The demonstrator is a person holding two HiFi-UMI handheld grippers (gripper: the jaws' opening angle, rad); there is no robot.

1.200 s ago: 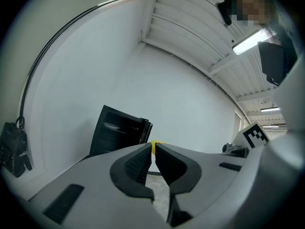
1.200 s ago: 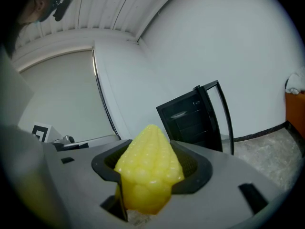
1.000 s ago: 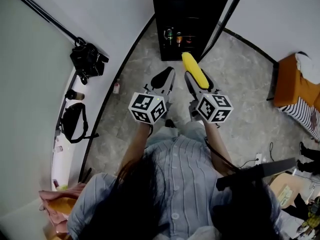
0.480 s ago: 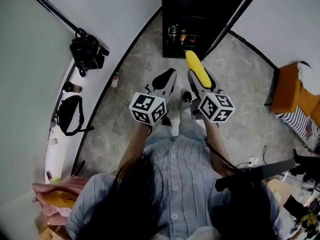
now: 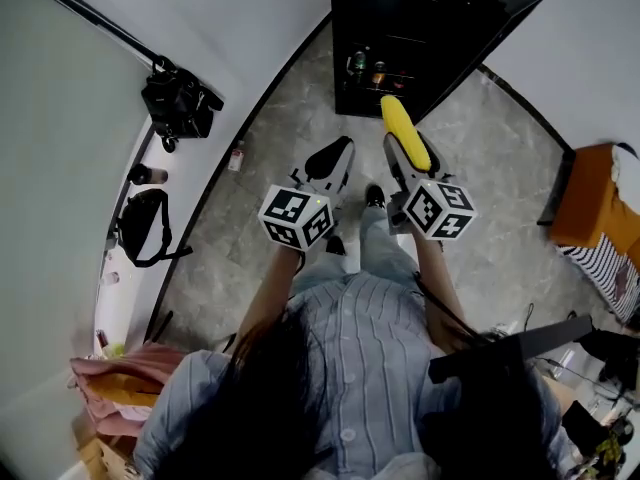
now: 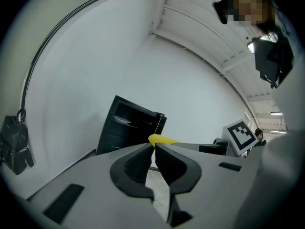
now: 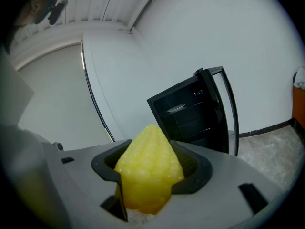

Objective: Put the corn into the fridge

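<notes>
A yellow corn cob (image 5: 404,132) (image 7: 148,171) sticks out forward from my right gripper (image 5: 408,158) (image 7: 151,175), whose jaws are shut on it. The black fridge (image 5: 405,28) (image 7: 190,113) stands ahead with its door (image 5: 480,38) swung open to the right, showing dark shelves with small bottles (image 5: 366,68) on the lowest one. My left gripper (image 5: 330,160) (image 6: 153,151) is held beside the right one, jaws shut with nothing between them. The corn's tip (image 6: 159,139) peeks over the left jaws, with the fridge (image 6: 128,125) behind.
A black camera bag (image 5: 180,103) and another black bag (image 5: 145,233) lie along a white ledge at the left. An orange seat (image 5: 595,208) with striped cloth stands at the right. The person's shirt and legs fill the lower middle over grey stone floor (image 5: 280,208).
The person has walked toward the fridge with both grippers held out. The corn has stayed in the right gripper. The fridge now sits closer to the corn's tip.
</notes>
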